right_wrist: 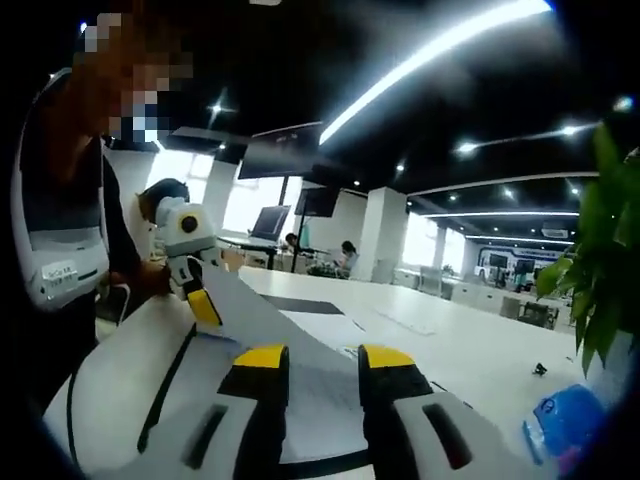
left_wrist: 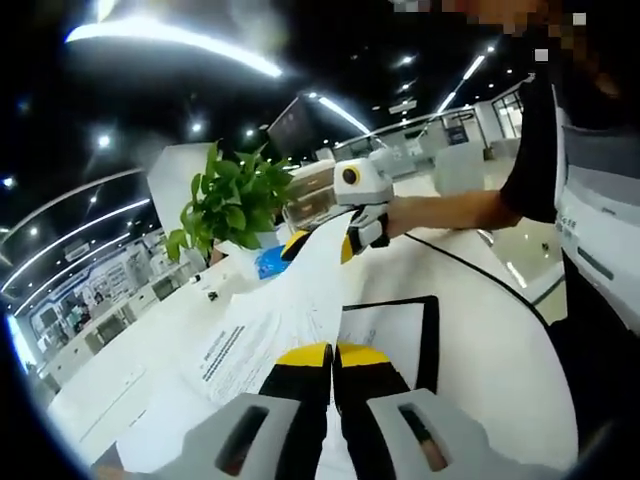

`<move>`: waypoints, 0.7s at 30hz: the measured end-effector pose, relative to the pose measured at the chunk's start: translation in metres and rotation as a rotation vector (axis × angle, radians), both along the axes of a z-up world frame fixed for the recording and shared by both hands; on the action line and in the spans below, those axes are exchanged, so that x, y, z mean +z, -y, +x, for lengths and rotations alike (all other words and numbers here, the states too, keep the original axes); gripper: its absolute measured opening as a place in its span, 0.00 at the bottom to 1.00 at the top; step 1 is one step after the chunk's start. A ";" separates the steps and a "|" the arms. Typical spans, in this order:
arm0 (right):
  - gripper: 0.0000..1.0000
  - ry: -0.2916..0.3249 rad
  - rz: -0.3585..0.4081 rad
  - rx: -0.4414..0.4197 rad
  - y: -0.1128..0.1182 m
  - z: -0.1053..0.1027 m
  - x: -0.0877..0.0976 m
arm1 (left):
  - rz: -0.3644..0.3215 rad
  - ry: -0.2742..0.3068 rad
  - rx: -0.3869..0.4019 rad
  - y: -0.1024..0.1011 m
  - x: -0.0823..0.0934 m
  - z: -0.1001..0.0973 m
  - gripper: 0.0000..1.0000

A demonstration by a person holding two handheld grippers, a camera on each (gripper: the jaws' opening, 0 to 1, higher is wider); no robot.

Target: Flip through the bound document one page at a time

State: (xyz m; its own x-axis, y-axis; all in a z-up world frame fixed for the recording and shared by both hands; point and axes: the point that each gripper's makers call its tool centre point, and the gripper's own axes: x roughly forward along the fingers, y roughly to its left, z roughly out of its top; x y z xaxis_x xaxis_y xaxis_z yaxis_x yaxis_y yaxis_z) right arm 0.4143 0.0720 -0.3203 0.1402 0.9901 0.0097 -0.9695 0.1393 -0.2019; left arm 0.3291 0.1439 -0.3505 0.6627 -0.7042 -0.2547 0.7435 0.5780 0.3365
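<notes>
While spread across the white surface (left_wrist: pixel 480 350), bound document (left_wrist: pixel 400 335) open, one page (left_wrist: pixel 290 310) lifted mid-turn. Left tongs (left_wrist: pixel 333 356) pressed together on the page's near edge; right tongs (right_wrist: pixel 323 358) spread, though pinching the far edge in the left gripper view. Next: carry over, release flat, separate one sheet.
</notes>
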 end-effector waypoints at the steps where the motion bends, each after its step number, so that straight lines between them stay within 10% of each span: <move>1: 0.29 -0.002 0.004 0.000 0.000 0.000 0.001 | 0.002 -0.002 0.001 0.000 0.000 0.000 0.03; 21: 0.30 0.019 -0.004 0.041 -0.004 -0.009 -0.001 | -0.110 0.037 0.191 -0.046 0.030 -0.007 0.03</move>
State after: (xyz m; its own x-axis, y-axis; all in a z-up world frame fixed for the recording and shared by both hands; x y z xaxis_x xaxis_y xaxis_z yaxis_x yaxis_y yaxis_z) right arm 0.4054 0.0757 -0.3211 0.0991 0.9950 0.0080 -0.9704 0.0985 -0.2204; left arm 0.3217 0.1896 -0.3205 0.7943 -0.5871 -0.1562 0.6051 0.7418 0.2892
